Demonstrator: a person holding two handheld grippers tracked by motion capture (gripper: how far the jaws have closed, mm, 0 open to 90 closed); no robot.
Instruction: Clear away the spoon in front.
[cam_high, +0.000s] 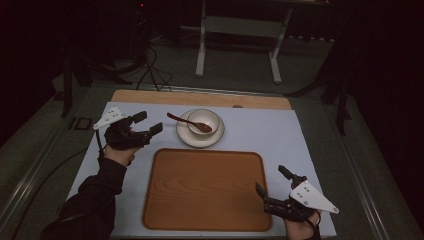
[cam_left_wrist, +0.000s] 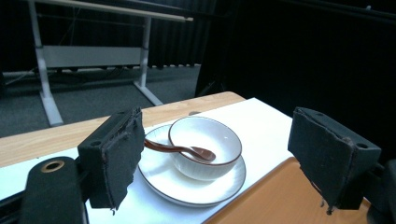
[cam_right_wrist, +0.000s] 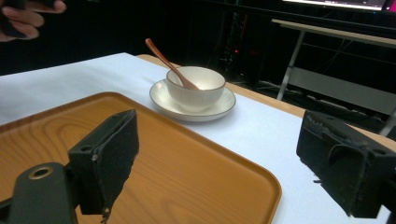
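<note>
Evidently nothing is being held yet: the bowl (cam_high: 203, 121), with the spoon (cam_high: 189, 122) resting in it, is being left on its plate (cam_high: 186, 137) beyond the empty tray (cam_high: 204, 190). The left gripper (cam_high: 149, 123), jaws apart, is being aimed at it from just beside; the right gripper (cam_high: 272, 180) is being kept wide, well apart.

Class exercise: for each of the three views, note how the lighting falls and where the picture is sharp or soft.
High view: dim overall, room beyond the table nearly black, fine detail soft. Left gripper view: bowl and saucer brightly lit and sharp, the near jaws slightly soft, background dark. Right gripper view: tray shows a soft sheen, spoon clear, background dark.
</note>
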